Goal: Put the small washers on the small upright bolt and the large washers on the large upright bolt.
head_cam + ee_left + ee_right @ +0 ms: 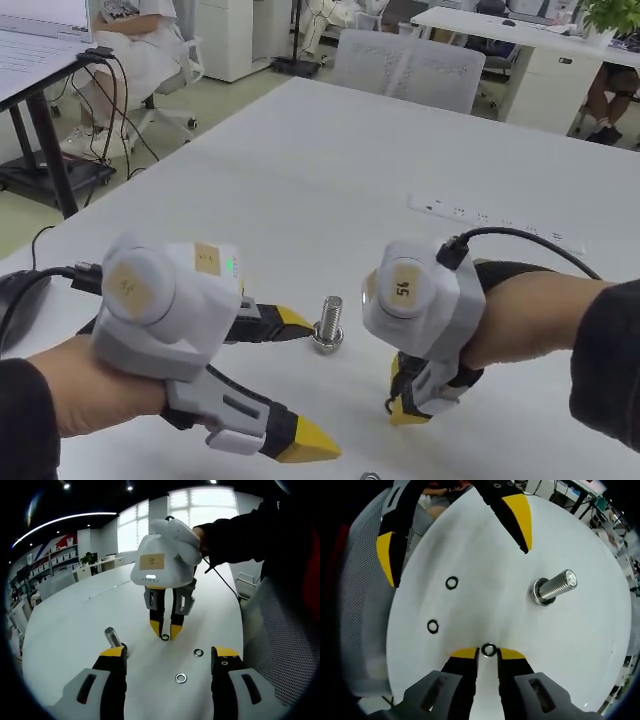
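Progress check. One upright bolt (328, 324) stood on the white table (300, 180), between the two grippers. Its threaded shank looked bare. In the right gripper view a wider ring showed at its foot. That could have been the bolt's own head or a washer already seated, and I could not tell which. I could not judge whether this was the small bolt or the large one, with nothing beside it to compare.

The right gripper (403, 396) pointed down at the tabletop, near the bolt. Its jaws were drawn in close on either side of a first washer (489, 650), which lay flat on the table. The tips looked to meet its rim. I could not tell whether they were pinching it or only bracketing it.

The left gripper (300, 382) was released, jaws spread wide and holding nothing, one tip just beside the bolt.

A second washer (451, 583) and a third washer (433, 626) lay flat on the table, apart from each other and apart from the bolt. All three looked much alike in size to me, so I could not sort small from large.

My reading was that the task was at an early stage. Three washers lay unplaced and none was confirmed on a bolt. The first washer seemed next in line. It needed a firm pinch, a lift, and threading over the bolt's top.
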Tool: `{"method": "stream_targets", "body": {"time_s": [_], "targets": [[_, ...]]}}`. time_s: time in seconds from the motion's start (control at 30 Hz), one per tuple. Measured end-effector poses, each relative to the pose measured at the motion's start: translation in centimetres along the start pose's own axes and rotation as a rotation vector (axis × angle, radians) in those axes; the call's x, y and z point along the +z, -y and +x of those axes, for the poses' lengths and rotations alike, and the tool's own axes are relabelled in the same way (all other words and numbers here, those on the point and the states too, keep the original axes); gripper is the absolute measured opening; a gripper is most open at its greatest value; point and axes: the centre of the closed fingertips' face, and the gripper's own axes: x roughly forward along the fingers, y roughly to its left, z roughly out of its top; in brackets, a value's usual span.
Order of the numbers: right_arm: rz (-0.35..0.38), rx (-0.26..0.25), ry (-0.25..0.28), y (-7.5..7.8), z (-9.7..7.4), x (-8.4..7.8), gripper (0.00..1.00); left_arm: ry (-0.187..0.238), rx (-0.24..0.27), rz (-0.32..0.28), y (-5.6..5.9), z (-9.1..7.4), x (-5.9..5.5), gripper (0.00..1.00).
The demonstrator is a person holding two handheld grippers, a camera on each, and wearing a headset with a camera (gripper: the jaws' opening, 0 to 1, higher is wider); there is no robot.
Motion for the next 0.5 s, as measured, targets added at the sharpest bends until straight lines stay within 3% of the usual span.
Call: {"method": "stream_targets", "body": {"time_s": [0.5], "targets": [[0.016,0.002,0.001,0.17,0.10,-0.11,0.14,0.001,0.003,0.002,-0.12,0.04,0.06,0.68]]}}
